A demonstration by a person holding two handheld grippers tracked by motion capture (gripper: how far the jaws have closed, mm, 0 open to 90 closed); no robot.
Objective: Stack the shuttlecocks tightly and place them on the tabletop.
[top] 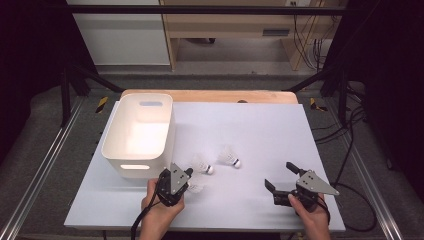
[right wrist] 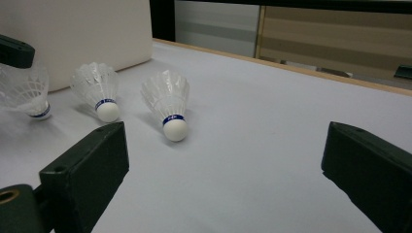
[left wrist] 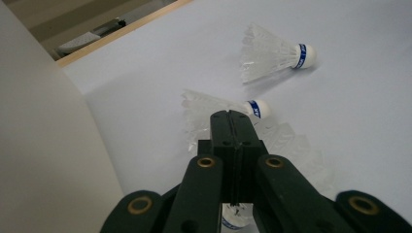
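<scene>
The left gripper (top: 189, 174), jaws closed with a shuttlecock (top: 196, 187) beneath them, grip unconfirmed, sits beside the white bin (top: 139, 134) near the desk's front-left corner, probably for loading, while the right gripper (top: 281, 176) waits wide open and empty near two loose shuttlecocks (top: 228, 156).

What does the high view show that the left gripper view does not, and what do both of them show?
Only the high view shows the right gripper with its jaws apart, the person's hands, and the inside of the white bin.

Only the left gripper view shows, close up, the left gripper shut on a shuttlecock by its feathers.

Both show the two loose shuttlecocks lying on the white table, and the bin's wall.
</scene>
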